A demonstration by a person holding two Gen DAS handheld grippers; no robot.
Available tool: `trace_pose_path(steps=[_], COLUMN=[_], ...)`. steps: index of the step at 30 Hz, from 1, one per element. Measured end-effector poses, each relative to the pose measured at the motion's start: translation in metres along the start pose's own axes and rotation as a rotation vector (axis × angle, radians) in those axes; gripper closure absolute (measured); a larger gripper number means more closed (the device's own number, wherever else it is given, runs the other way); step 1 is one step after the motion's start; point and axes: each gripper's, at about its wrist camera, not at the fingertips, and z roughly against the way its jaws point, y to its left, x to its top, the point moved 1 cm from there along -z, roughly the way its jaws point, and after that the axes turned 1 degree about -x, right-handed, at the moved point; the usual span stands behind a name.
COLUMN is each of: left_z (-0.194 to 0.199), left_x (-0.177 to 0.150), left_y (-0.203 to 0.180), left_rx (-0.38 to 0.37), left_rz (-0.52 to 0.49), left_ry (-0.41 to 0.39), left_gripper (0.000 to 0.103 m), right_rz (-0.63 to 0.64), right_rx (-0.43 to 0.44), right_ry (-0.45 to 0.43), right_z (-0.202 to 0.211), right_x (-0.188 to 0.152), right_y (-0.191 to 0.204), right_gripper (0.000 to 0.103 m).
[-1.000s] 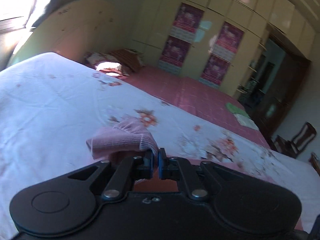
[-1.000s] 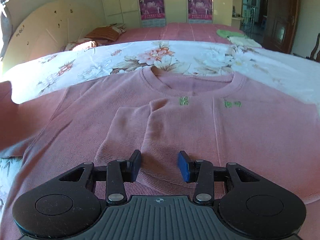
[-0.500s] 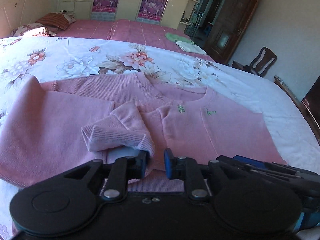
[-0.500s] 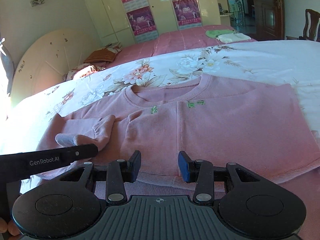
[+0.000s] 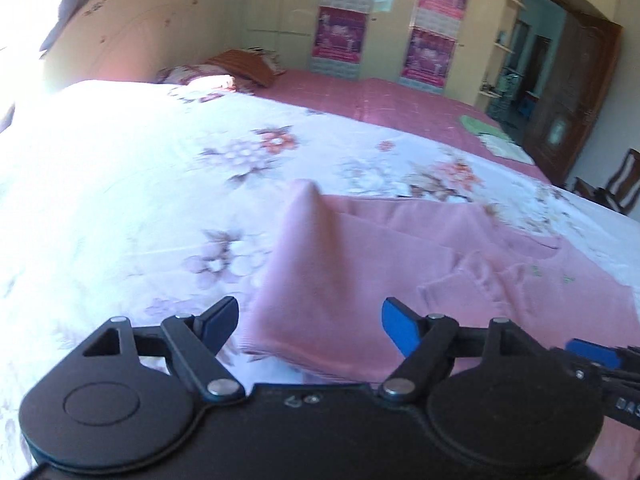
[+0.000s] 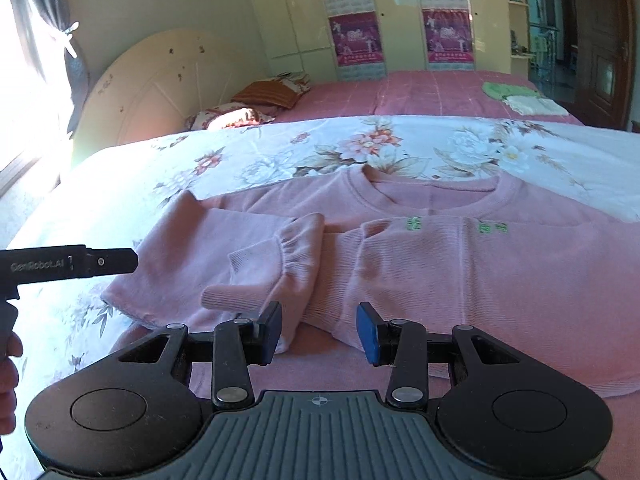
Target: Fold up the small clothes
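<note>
Pink sweater (image 6: pixel 460 280) lying flat on floral bed (image 6: pixel 280 152); left gripper (image 5: pixel 310 320) jaws opening, touching nothing; right gripper (image 6: pixel 319 330) jaws partly open, empty.

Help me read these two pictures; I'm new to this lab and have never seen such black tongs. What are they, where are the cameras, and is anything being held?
There is no robot here. A person carries a hand-held gripper in each hand, and a wide-angle camera on each looks forward along its two fingers.

One picture is from the left hand-held gripper, the other from the right hand-held gripper. The right view also shows the left tool as a black bar at its left edge.

A pink sweater lies flat on a floral bedsheet, one sleeve folded in over the body.

Nothing is held. The left jaws are opening, with sweater fabric lying between the blue pads but not pinched. The right jaws stand open above the hem.
</note>
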Motion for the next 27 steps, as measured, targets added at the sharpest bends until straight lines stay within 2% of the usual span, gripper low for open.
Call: trace_pose_path(steps=[2,5,8,10,13,14,15,16,18,22,25,27], left_z=[-0.012,-0.031,-0.050,-0.052,-0.052,-0.052,-0.052,-0.052,-0.050,-0.045,-0.045,-0.051], left_x=[0.000,-0.004,-0.015,-0.022,-0.022,-0.022,-0.022,-0.021,-0.020,-0.015,-0.014,-0.019], left_y=[0.017,0.029,0.024,0.022,0.021,0.021,0.022,0.022,0.022,0.016,0.003,-0.005], left_rx=[0.045,0.028,0.010,0.015,0.009,0.006,0.004,0.003,0.003,-0.017,-0.039,-0.044], left_rz=[0.047,0.088,0.047,0.022,0.018,0.018,0.017,0.014,0.008,0.008,-0.012,-0.033], left_ry=[0.015,0.063,0.114,0.100,0.103,0.105,0.106,0.107,0.102,0.085,0.086,0.112], left_gripper=[0.028,0.033,0.035,0.032,0.031,0.031,0.031,0.030,0.030,0.025,0.023,0.023], right_rz=[0.059,0.144,0.233,0.274,0.281,0.265,0.248,0.224,0.098,-0.090,-0.145,-0.189], right_rx=[0.002,-0.035,-0.122,-0.155,-0.147,-0.136,-0.130,-0.124,-0.087,-0.105,-0.173,-0.222], right_ry=[0.014,0.019,0.010,-0.001,-0.012,-0.017,-0.020,-0.011,-0.027,-0.135,-0.160,-0.128], right_z=[-0.010,-0.024,-0.038,-0.047,-0.057,-0.058,-0.059,-0.060,-0.050,-0.008,0.016,0.018], right_x=[-0.002,-0.005,-0.007,-0.006,0.001,0.003,0.007,0.011,0.023,0.045,0.042,0.029], right_y=[0.017,0.037,0.050,0.055,0.057,0.057,0.056,0.053,0.037,-0.009,-0.041,-0.064], right_gripper=[0.062,0.062,0.062,0.062,0.062,0.063,0.070,0.094,0.094,0.094,0.094,0.094])
